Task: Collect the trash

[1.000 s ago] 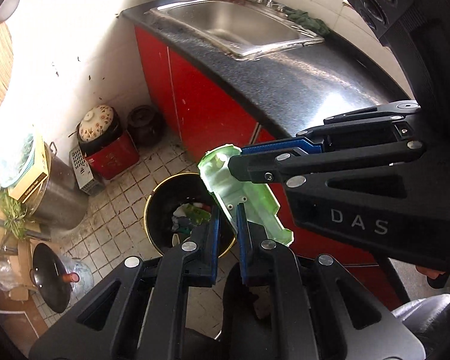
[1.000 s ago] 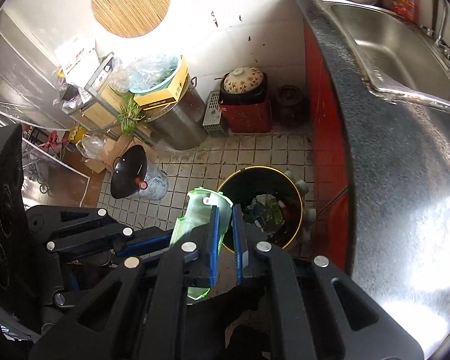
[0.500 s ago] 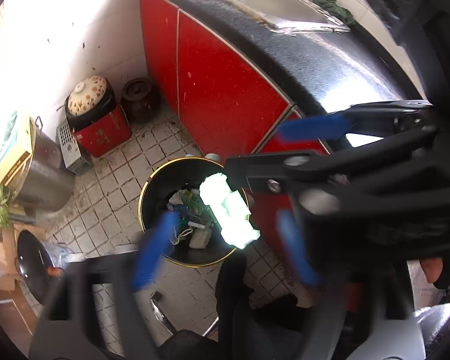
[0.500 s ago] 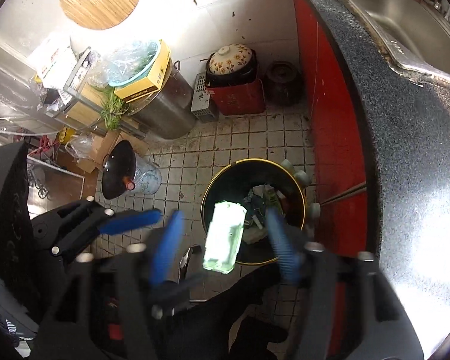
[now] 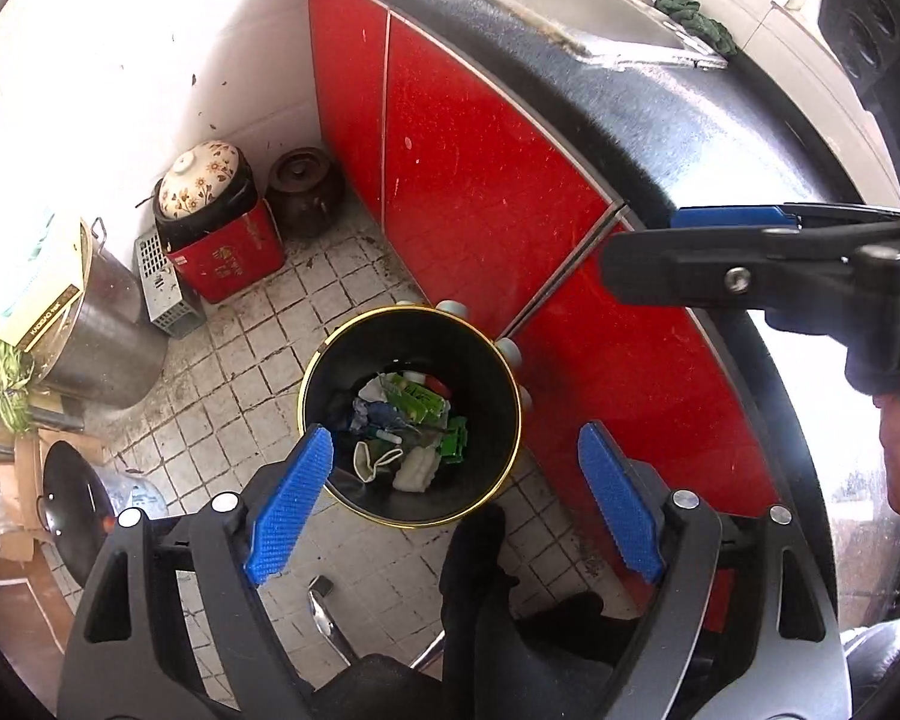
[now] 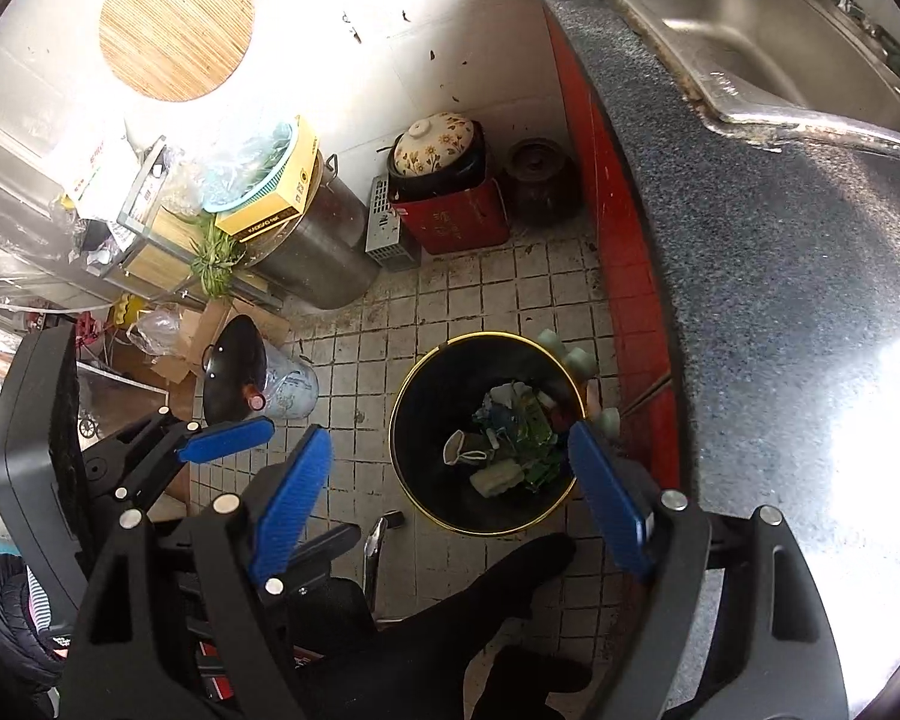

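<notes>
A black trash bin with a gold rim [image 5: 306, 396] stands on the tiled floor by the red cabinets; it also shows in the right wrist view [image 6: 399, 450]. Inside lies mixed trash, with a green plastic bottle [image 5: 453, 438] among it, seen in the right wrist view too [image 6: 537, 468]. My left gripper [image 5: 450, 498] is open and empty above the bin. My right gripper [image 6: 450, 495] is open and empty above it too. The right gripper's fingers [image 5: 720, 267] show at the right of the left wrist view.
Red cabinet doors [image 5: 486, 180] under a dark countertop [image 6: 780, 276] with a steel sink [image 6: 738, 30] stand to the right. A red box with a floral pot [image 5: 210, 228], a brown jar [image 5: 306, 192], a steel pot [image 5: 102, 336] and a wok [image 6: 234, 366] crowd the floor at left.
Both grippers opened and let go of the green bottle over the bin. The bottle fell and now lies in the bin among the trash.
</notes>
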Demonstrator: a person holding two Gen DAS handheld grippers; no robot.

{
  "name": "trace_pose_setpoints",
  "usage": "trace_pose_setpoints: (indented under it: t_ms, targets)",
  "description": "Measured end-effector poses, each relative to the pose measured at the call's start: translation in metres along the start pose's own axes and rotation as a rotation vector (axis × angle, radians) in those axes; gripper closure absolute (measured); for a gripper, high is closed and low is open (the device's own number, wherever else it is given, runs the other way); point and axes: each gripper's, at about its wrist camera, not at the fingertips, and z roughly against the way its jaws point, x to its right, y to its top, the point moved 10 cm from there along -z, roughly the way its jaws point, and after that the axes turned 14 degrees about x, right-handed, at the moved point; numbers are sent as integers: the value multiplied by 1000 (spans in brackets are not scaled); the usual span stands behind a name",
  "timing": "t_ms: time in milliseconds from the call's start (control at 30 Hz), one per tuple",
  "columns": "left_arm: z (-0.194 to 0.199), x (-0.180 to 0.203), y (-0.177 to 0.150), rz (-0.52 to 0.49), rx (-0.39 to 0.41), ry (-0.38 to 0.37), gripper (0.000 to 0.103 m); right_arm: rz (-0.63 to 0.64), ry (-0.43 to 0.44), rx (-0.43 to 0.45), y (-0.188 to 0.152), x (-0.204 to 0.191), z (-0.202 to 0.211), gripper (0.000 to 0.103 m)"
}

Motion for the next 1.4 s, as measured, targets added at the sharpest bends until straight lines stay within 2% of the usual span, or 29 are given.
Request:
trace_pose_setpoints:
  t_ms: [100, 200, 333, 467, 533, 600, 700, 800, 900, 1067, 1233, 1400]
  targets:
    - [14, 15, 15, -73, 43, 28, 19, -34, -19, 74, 8, 16, 41, 23]
    - [28, 49, 36, -167, 97, 42, 12, -94, -94, 162, 7, 48, 99, 17]
    - [38, 126, 67, -276, 161, -45, 12, -182, -246, 293, -17, 104, 190, 14]
    - [48, 231, 86, -421, 218, -181, 9, -325, -480, 399, -74, 171, 291, 12]
    - [54, 290, 85, -486, 237, -261, 8, -407, -603, 444, -109, 200, 339, 12]
    - [59, 346, 75, -541, 231, -335, 8, -478, -736, 477, -149, 222, 386, 12]
    - [64, 410, 56, -608, 201, -402, 8, -584, -926, 487, -212, 247, 445, 12]
    - [72, 462, 28, -681, 176, -451, 8, -690, -1051, 502, -269, 258, 492, 11]
    - [79, 497, 6, -734, 157, -493, 8, -789, -1118, 520, -316, 261, 520, 11]
    - [90, 520, -20, -812, 142, -518, 8, -885, -1159, 532, -369, 262, 539, 11]
    - [91, 522, -28, -824, 126, -507, 8, -932, -1147, 531, -387, 265, 538, 11]
    - [87, 517, -27, -809, 113, -489, 9, -935, -1132, 525, -389, 269, 536, 11]
